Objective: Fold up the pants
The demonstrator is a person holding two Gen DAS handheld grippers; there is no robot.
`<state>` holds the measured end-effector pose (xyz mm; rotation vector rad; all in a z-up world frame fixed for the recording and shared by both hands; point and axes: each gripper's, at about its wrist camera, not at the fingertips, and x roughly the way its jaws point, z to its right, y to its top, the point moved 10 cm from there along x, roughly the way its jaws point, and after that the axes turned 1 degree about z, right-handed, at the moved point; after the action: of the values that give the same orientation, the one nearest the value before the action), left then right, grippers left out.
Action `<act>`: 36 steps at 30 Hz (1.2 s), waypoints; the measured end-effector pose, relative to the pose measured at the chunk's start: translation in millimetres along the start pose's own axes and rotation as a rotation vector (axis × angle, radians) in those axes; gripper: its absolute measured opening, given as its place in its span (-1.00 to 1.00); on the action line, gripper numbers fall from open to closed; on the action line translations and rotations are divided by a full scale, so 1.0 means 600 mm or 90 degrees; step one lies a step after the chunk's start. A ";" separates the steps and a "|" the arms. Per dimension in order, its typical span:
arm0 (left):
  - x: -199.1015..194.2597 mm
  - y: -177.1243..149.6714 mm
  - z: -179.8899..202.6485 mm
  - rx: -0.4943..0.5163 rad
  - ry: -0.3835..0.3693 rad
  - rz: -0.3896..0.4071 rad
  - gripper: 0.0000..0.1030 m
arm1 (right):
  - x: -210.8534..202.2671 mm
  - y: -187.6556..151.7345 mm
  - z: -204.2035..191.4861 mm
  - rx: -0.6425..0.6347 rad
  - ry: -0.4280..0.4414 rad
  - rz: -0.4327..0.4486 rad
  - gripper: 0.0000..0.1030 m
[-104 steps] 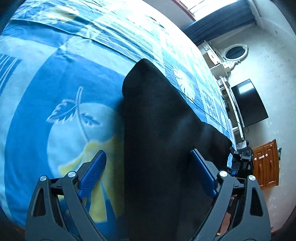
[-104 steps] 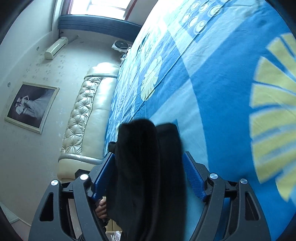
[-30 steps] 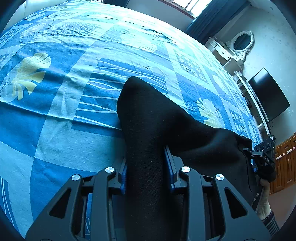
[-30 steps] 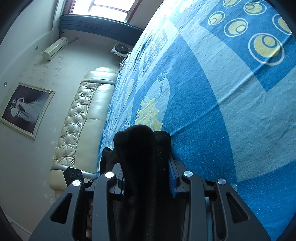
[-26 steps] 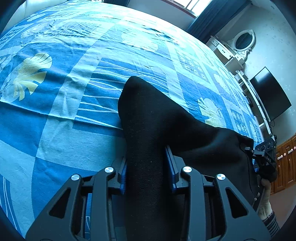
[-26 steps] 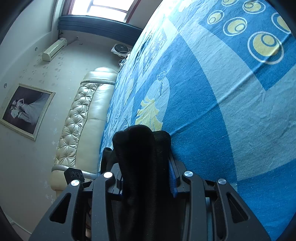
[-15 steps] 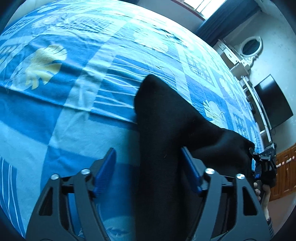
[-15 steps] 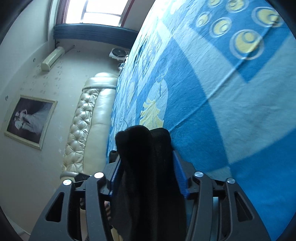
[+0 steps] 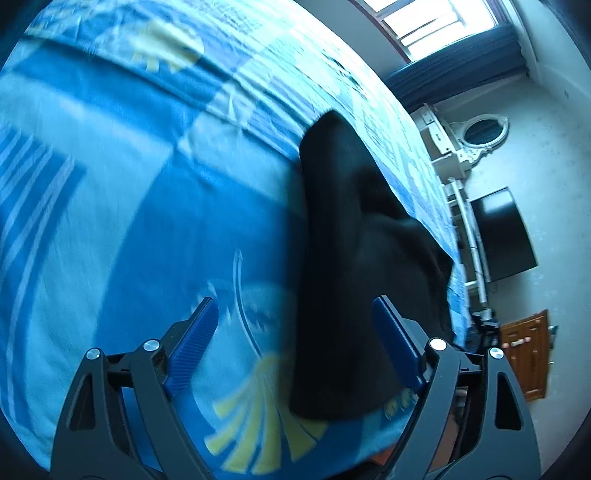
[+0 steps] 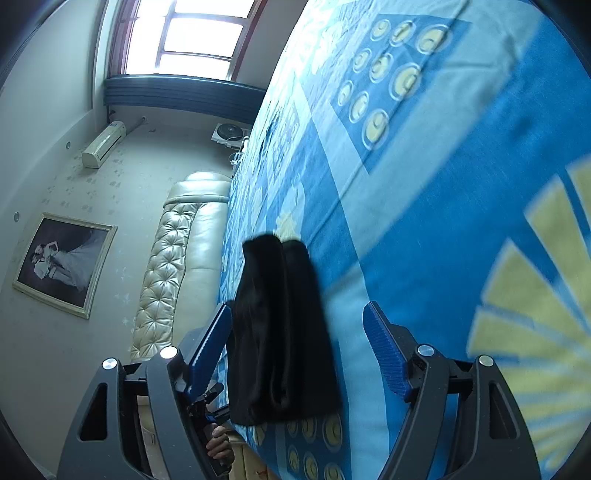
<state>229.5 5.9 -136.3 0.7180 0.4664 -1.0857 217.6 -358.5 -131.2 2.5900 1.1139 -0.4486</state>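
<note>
The black pants (image 9: 347,266) lie folded in a long narrow stack on the blue patterned bed cover (image 9: 155,206). In the left wrist view my left gripper (image 9: 295,336) is open, its blue pads apart, with the near end of the pants between and just beyond them, not touched. In the right wrist view the pants (image 10: 280,332) lie near the bed's edge, and my right gripper (image 10: 297,339) is open around their near end, holding nothing.
A cream tufted headboard (image 10: 173,266), a framed picture (image 10: 62,262) and a window (image 10: 195,33) show in the right wrist view. A dark TV (image 9: 502,232), a white dresser with oval mirror (image 9: 480,133) and a wooden cabinet (image 9: 524,358) stand past the bed.
Both grippers were shut on the pants a second ago. They have opened, let the pants go on the bed and drawn back a little.
</note>
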 end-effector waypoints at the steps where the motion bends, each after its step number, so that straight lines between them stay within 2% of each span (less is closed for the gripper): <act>1: 0.001 -0.008 0.002 -0.007 -0.010 -0.004 0.65 | 0.000 -0.010 0.000 -0.001 0.002 -0.005 0.42; 9: 0.033 -0.045 0.044 -0.004 -0.045 -0.032 0.66 | 0.044 -0.076 -0.018 -0.018 -0.001 -0.061 0.46; 14: 0.053 -0.051 0.060 -0.006 -0.049 -0.040 0.65 | 0.068 -0.094 -0.020 -0.047 -0.043 -0.071 0.52; 16: 0.057 -0.055 0.060 -0.005 -0.035 -0.037 0.58 | 0.073 -0.103 -0.020 -0.067 -0.061 -0.083 0.52; 17: 0.060 -0.054 0.058 -0.002 -0.025 -0.037 0.45 | 0.074 -0.105 -0.019 -0.076 -0.069 -0.089 0.51; 19: 0.063 -0.056 0.054 0.001 -0.011 -0.038 0.31 | 0.079 -0.110 -0.015 -0.093 -0.093 -0.099 0.38; 20: 0.063 -0.056 0.054 0.000 -0.009 -0.037 0.25 | 0.078 -0.108 -0.008 -0.094 -0.103 -0.102 0.16; 21: 0.064 -0.055 0.053 0.003 -0.005 -0.035 0.19 | 0.080 -0.109 -0.003 -0.093 -0.105 -0.105 0.06; 24: 0.066 -0.055 0.053 0.024 0.012 -0.030 0.04 | 0.077 -0.107 0.002 -0.089 -0.094 -0.107 -0.11; 28: 0.067 -0.054 0.061 0.050 0.030 -0.027 -0.07 | 0.074 -0.104 0.004 -0.083 -0.081 -0.104 -0.16; 34: 0.064 -0.054 0.052 0.059 0.031 -0.027 -0.11 | 0.069 -0.105 0.006 -0.086 -0.080 -0.102 -0.18; 36: 0.062 -0.055 0.054 0.063 0.033 -0.023 -0.18 | 0.065 -0.105 0.008 -0.086 -0.080 -0.101 -0.18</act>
<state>214.5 -50.3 -148.5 0.8290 0.4733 -1.1329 195.9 -293.3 -159.2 2.3352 1.2648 -0.5432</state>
